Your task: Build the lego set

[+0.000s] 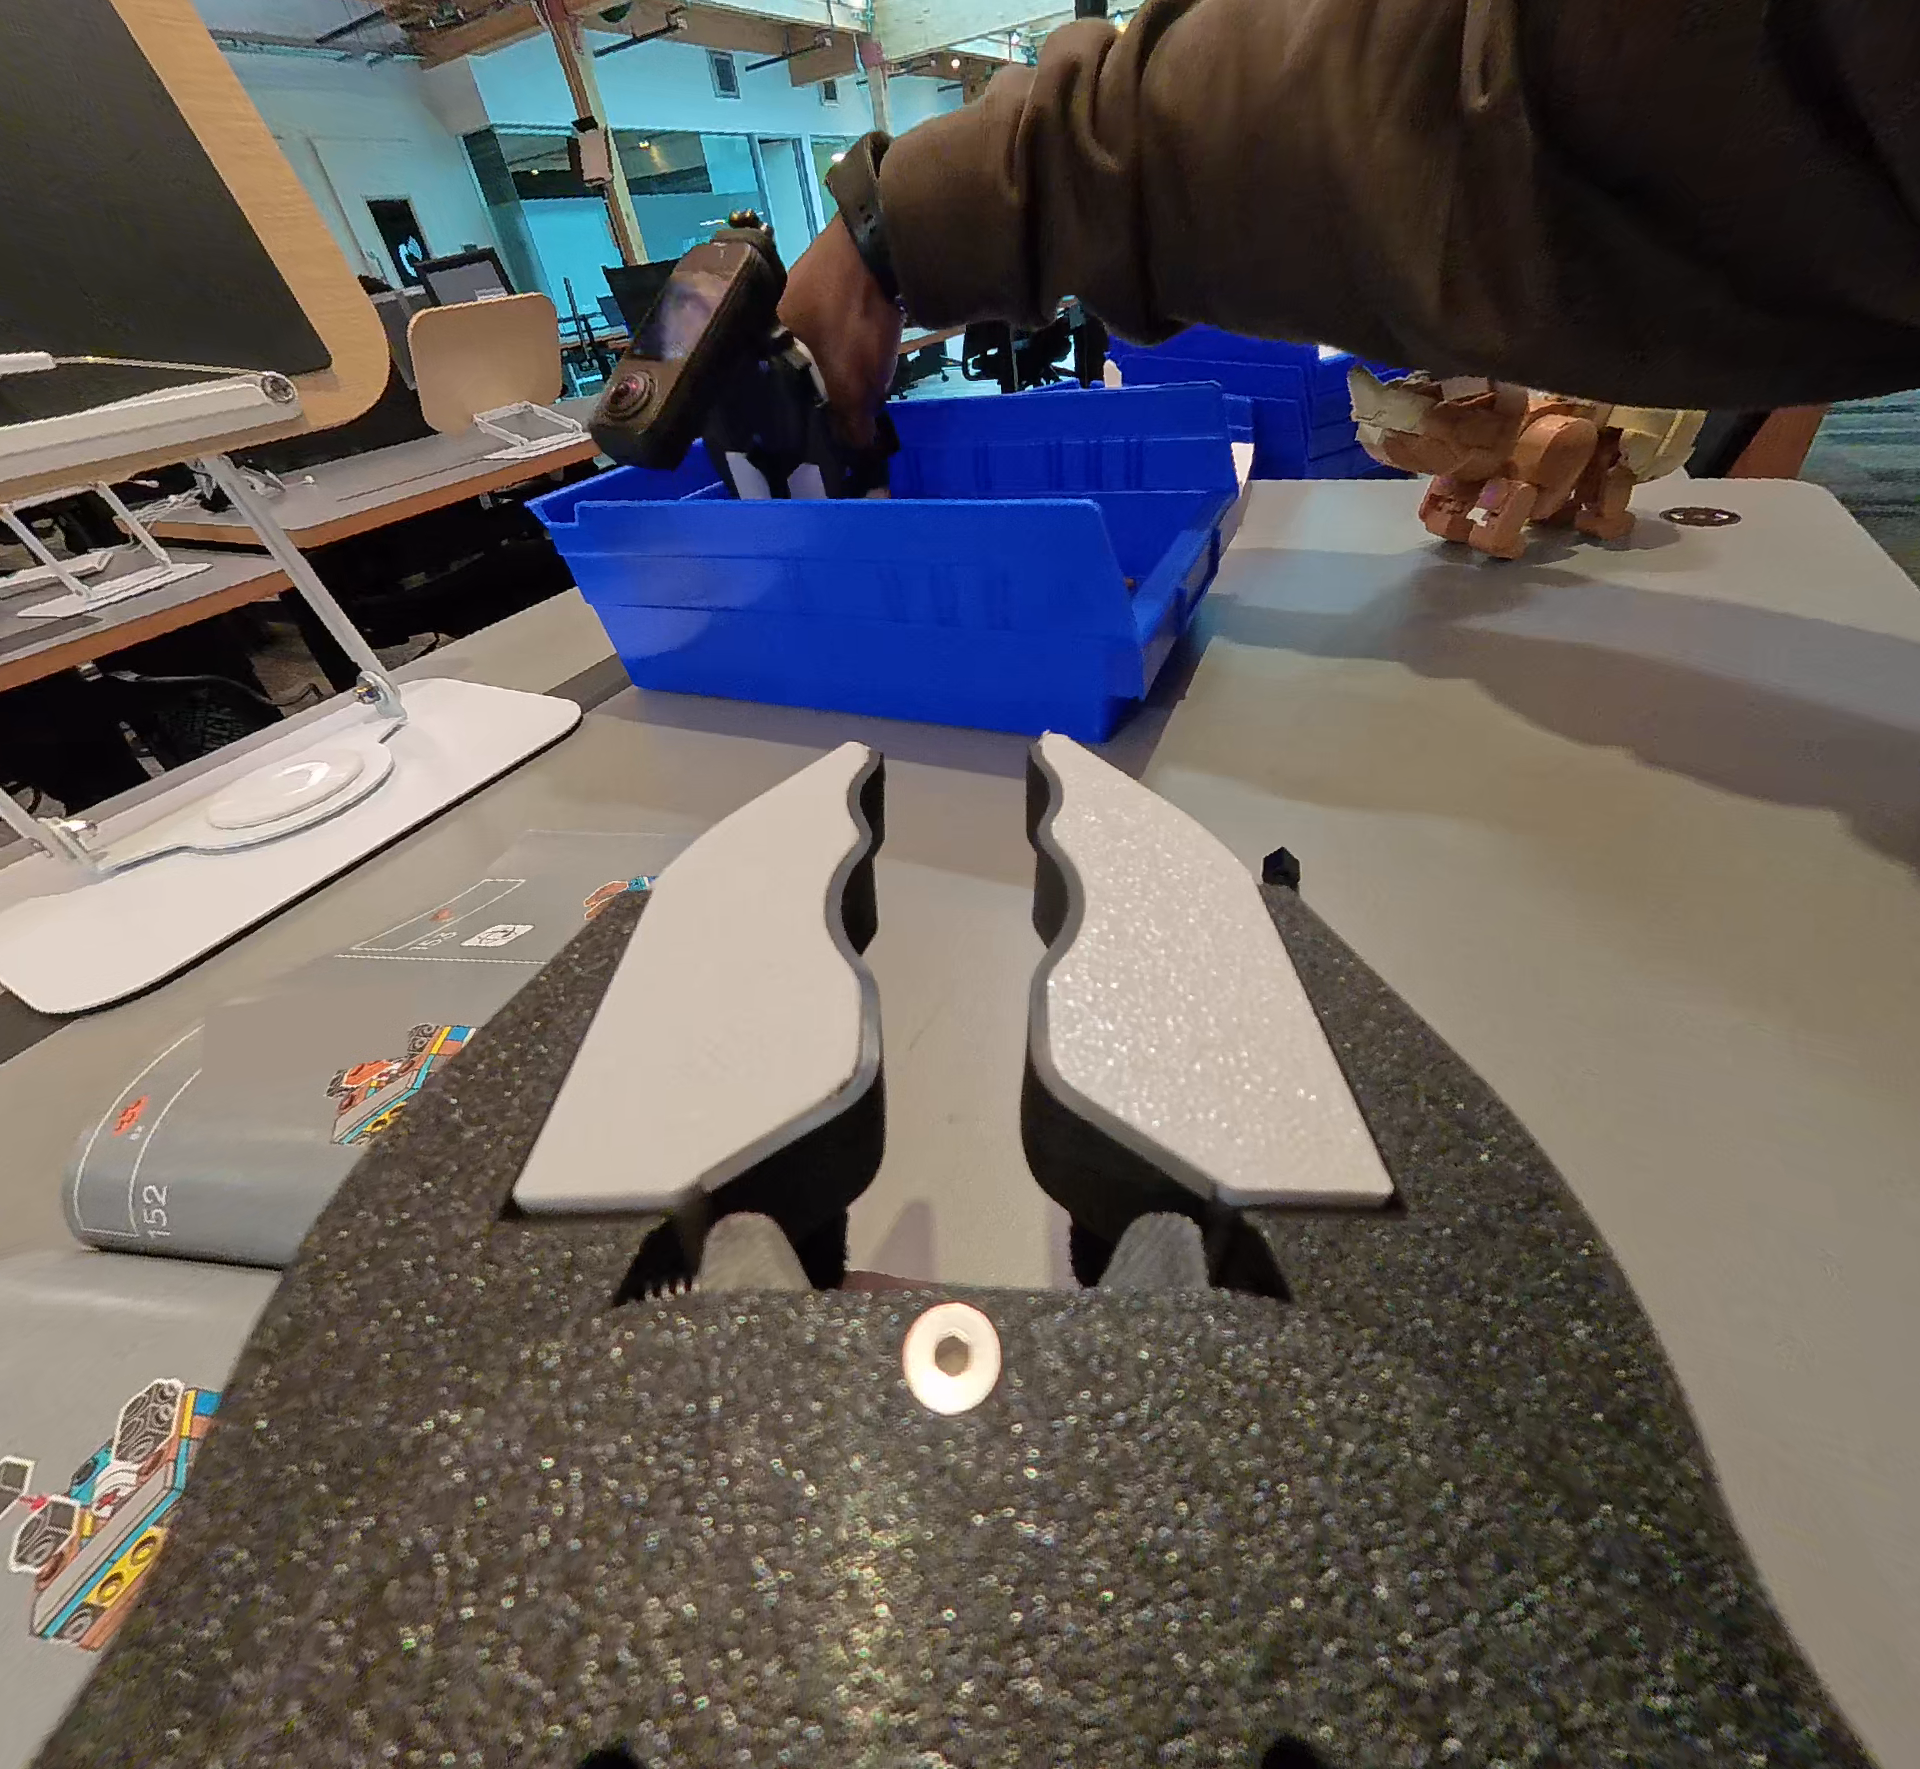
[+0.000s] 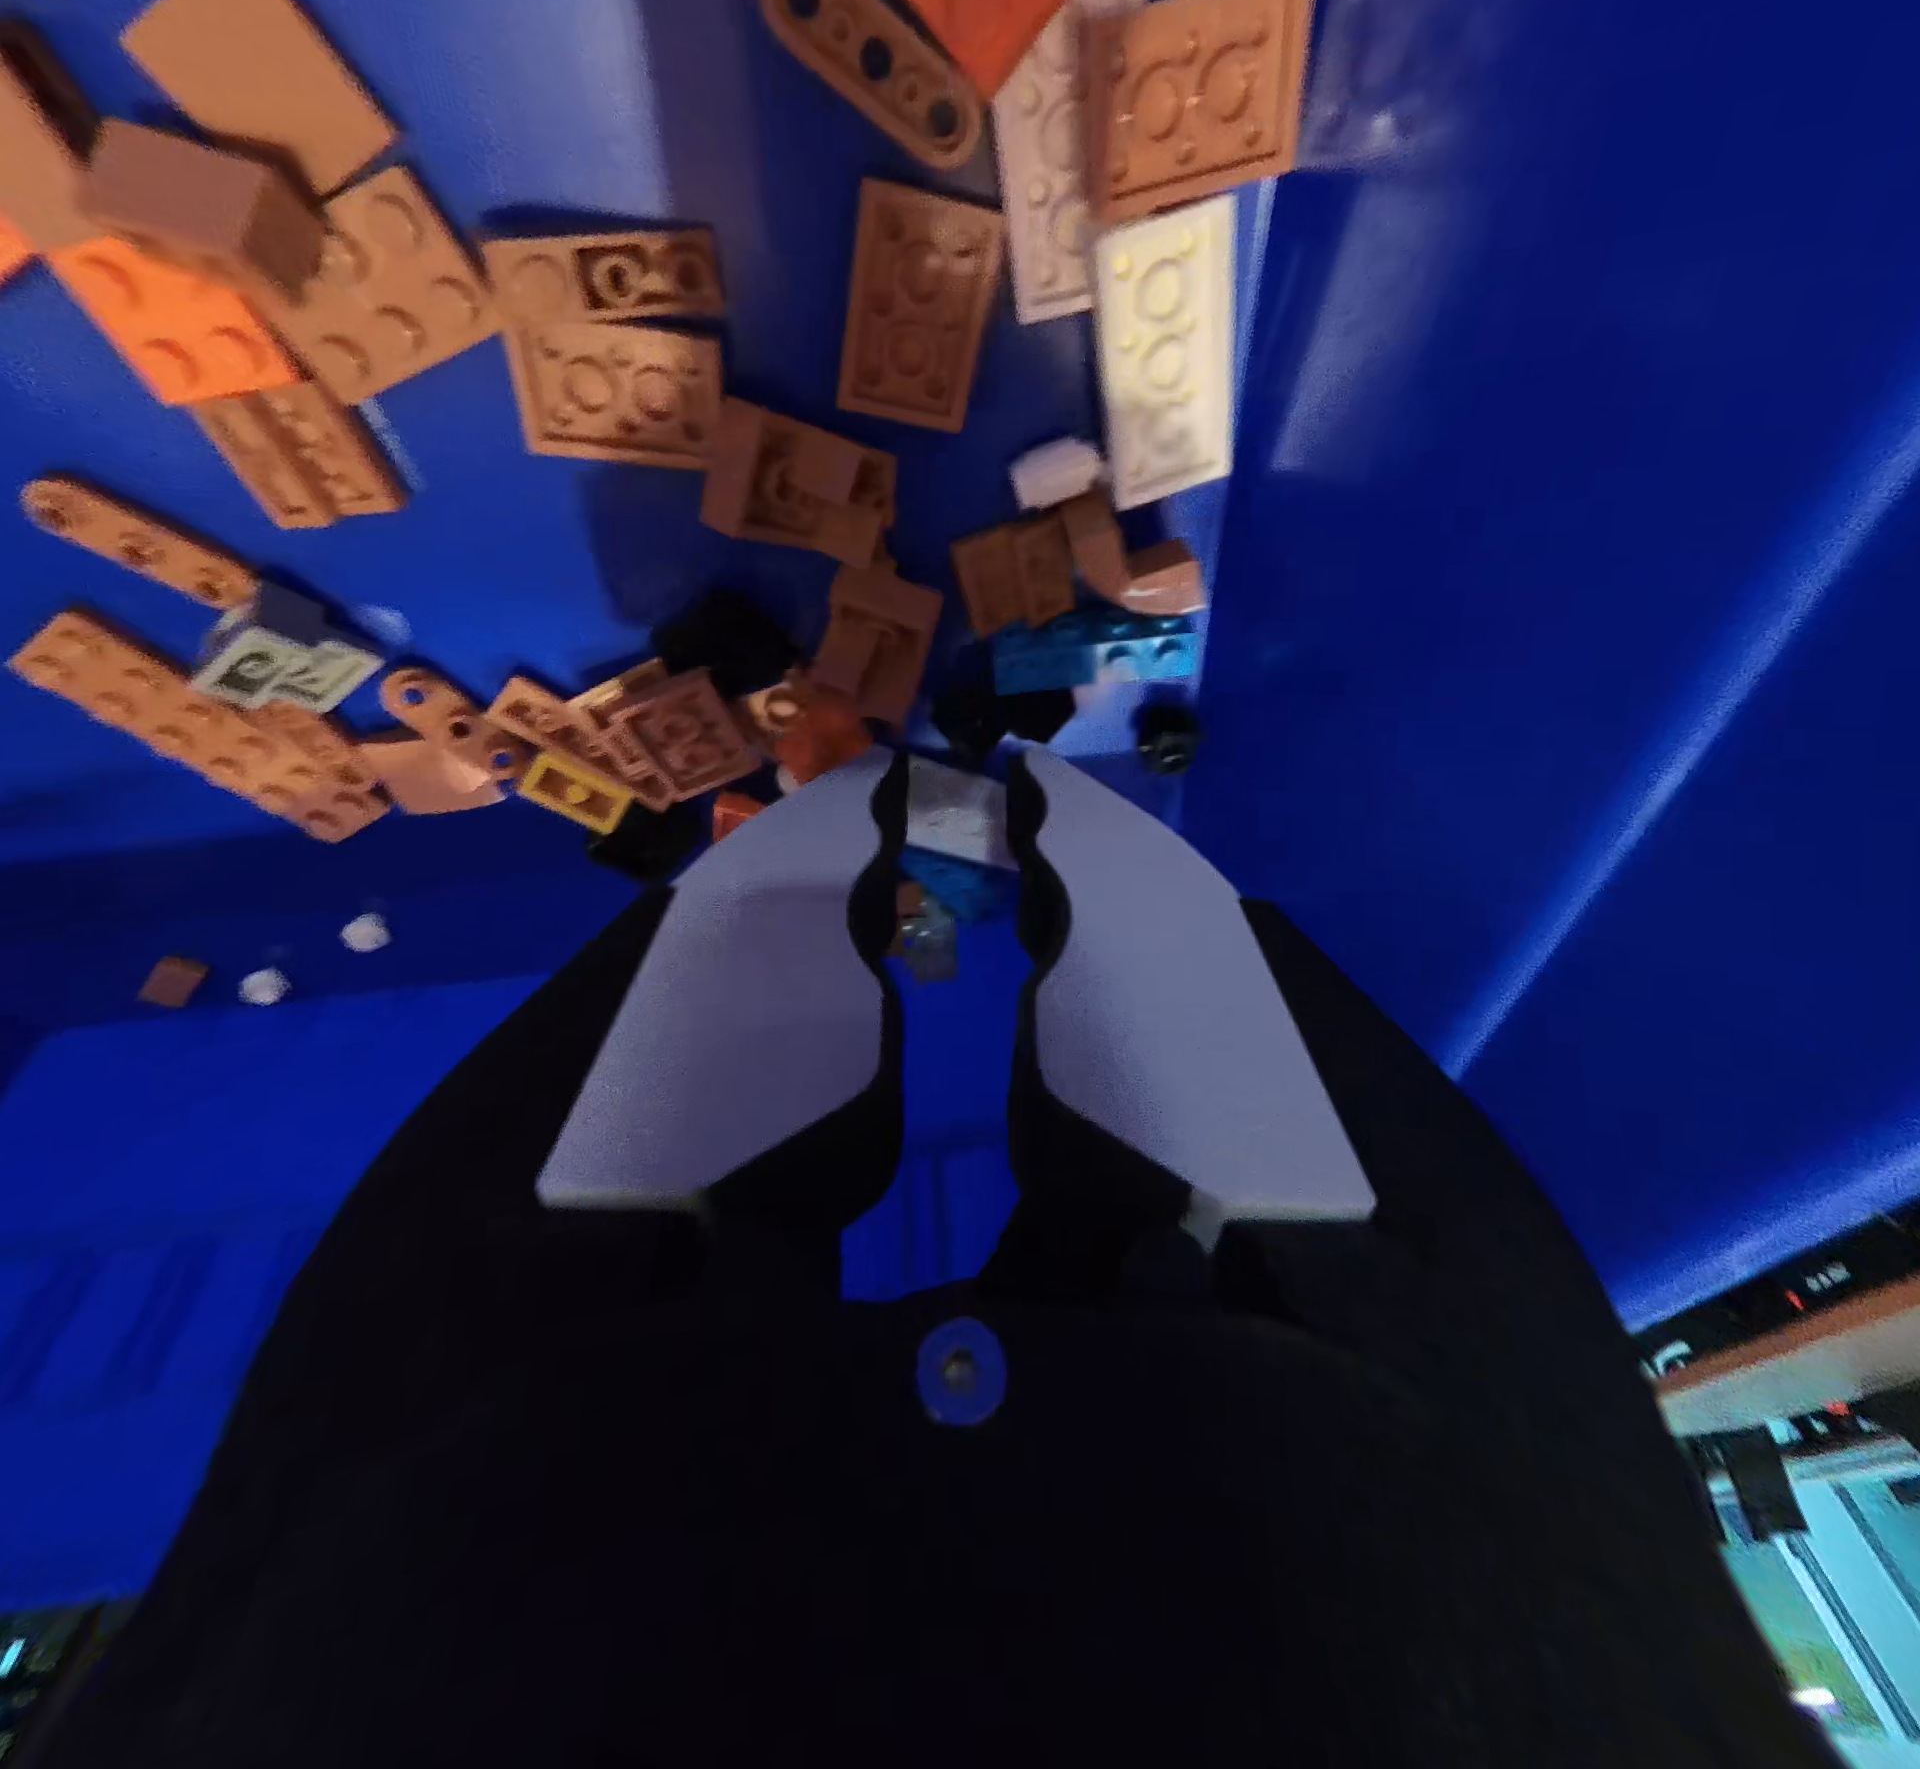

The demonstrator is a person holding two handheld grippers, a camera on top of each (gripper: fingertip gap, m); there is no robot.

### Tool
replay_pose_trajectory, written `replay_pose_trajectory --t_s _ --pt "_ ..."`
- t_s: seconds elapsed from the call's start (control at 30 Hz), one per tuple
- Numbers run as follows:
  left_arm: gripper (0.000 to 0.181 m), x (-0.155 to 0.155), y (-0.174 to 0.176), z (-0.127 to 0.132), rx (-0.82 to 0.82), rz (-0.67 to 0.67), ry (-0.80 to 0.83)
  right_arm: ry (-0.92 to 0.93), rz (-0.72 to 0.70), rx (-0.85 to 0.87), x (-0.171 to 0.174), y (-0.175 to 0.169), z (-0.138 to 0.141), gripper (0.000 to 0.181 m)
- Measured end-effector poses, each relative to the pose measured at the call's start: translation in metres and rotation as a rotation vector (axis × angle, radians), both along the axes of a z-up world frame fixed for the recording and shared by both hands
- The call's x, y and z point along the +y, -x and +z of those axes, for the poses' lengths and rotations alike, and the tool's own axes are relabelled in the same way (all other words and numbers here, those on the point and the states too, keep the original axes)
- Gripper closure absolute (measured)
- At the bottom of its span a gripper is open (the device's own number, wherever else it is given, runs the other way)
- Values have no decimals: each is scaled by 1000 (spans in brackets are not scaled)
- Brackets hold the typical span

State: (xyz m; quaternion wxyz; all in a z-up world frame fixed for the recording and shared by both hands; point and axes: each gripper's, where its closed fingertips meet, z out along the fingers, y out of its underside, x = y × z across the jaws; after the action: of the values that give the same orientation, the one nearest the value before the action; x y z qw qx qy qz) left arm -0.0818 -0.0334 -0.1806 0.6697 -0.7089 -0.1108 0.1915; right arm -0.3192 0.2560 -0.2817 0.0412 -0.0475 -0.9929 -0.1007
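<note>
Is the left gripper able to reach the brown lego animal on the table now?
Probably yes: the left gripper is open, and the table toward the lego animal lies bare; only the sleeve hangs above.

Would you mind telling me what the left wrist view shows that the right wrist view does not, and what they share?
Only the left wrist view shows the left hand-held gripper, open over the grey table, the instruction booklet and the tan lego model. Only the right wrist view shows the loose lego pieces and a grey piece between the right hand-held gripper's tips. Both show the blue bin.
</note>
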Motion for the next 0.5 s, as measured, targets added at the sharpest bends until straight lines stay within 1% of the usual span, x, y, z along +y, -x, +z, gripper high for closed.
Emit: replay_pose_trajectory --t_s 0.07,0.23,0.5 --pt "155 0 0 0 0 -1 2 -7 11 -5 2 -3 4 163" --pt "155 1 -1 -1 -1 -3 4 31 2 73 1 8 14 163" --pt "155 1 -1 -2 0 -4 10 40 71 76 -5 10 5 156"
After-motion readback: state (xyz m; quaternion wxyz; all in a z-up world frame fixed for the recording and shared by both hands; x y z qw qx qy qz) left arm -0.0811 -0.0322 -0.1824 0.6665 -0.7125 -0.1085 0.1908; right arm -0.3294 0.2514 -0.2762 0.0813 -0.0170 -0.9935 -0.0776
